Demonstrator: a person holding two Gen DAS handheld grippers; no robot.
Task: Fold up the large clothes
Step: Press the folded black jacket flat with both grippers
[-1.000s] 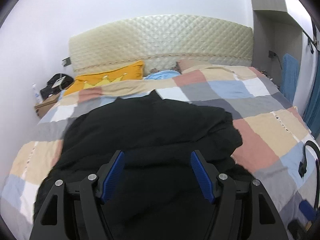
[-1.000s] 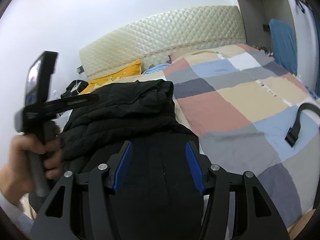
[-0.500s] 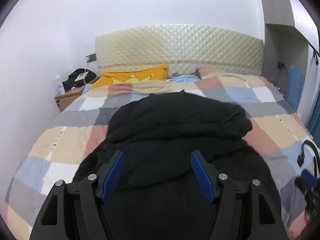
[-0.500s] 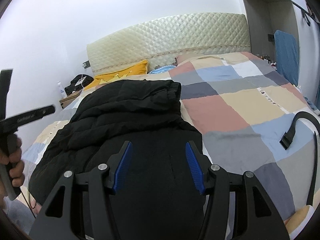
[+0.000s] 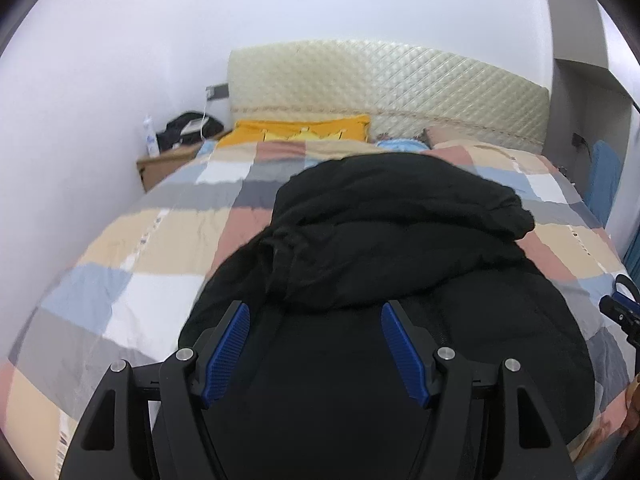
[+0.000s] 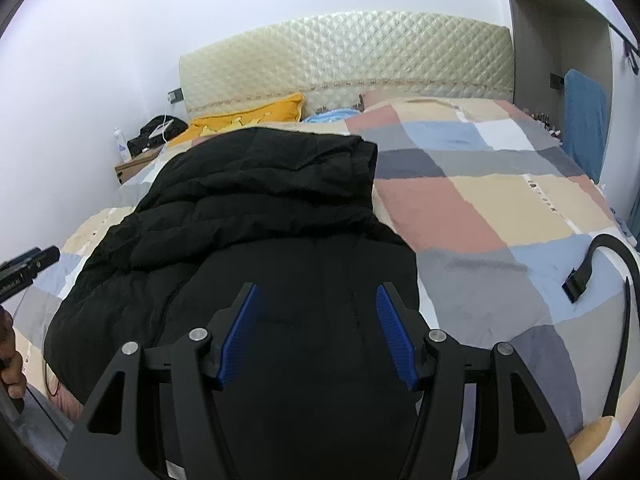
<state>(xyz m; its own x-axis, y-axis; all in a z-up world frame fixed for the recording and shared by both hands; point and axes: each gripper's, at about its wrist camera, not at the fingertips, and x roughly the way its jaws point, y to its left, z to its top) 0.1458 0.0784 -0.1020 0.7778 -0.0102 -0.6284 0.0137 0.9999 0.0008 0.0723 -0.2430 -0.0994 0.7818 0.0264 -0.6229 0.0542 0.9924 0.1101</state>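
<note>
A black puffy jacket [image 5: 400, 240] lies on the checked quilt [image 5: 160, 240], its upper part folded over the lower. My left gripper [image 5: 314, 308] hovers open over the jacket's near left part, and its blue pads press on nothing. In the right wrist view the same jacket [image 6: 260, 208] fills the left and middle. My right gripper [image 6: 316, 288] is above the near part of the jacket with its jaws opening. Only fabric shows behind the gap, and nothing is gripped.
A black strap [image 6: 600, 256] curls on the quilt [image 6: 480, 200] at the right. At the head are a yellow pillow [image 5: 300, 130] and a quilted headboard [image 5: 380, 84]. A nightstand [image 5: 168, 164] stands at the left wall. A hand [image 6: 10, 372] shows at the left edge.
The left gripper swung sideways along the foot of the bed, so the jacket sits further right in its view. It slid out to the left edge of the right wrist view. The right jaws spread slightly.
</note>
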